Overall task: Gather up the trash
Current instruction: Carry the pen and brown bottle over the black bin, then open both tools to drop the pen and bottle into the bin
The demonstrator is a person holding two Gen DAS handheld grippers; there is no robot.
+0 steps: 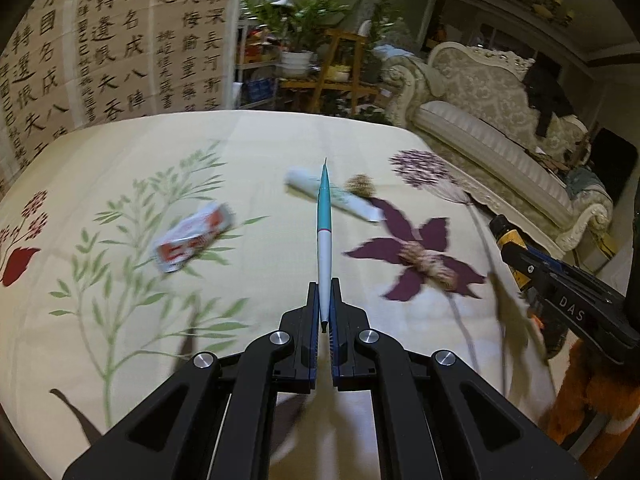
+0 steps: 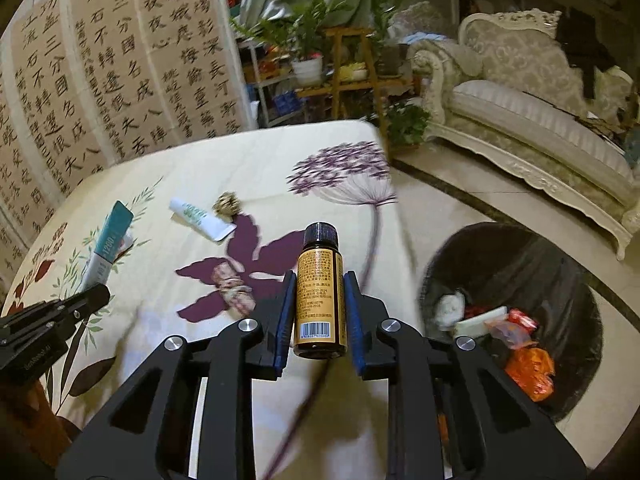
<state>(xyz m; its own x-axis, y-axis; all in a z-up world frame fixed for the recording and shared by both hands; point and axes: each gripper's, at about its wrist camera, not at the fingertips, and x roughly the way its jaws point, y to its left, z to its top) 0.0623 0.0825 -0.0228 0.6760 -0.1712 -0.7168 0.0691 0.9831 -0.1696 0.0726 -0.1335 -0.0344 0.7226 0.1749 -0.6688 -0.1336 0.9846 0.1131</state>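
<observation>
Two grippers are busy over a big table with a cream cloth that has green leaves and purple flowers printed on it. Beside the table, on the tiled floor, sits a dark trash bin with a black bag inside. It already has orange and red wrappers and some white bits in it.

On the right side, the right gripper has its blue pads squeezed on a small brown bottle. The bottle has a black cap, a yellow label and a barcode near its bottom end. It is held above the edge of the table, near the bin.

On the left side, the left gripper is pinched tight on a flat teal and white tube. From its own camera the tube looks thin like a stick, because it is seen from the edge.

Still lying on the cloth are a white tube with green writing, a red and white wrapper, and a little brown fuzzy ball just beside the white tube.
</observation>
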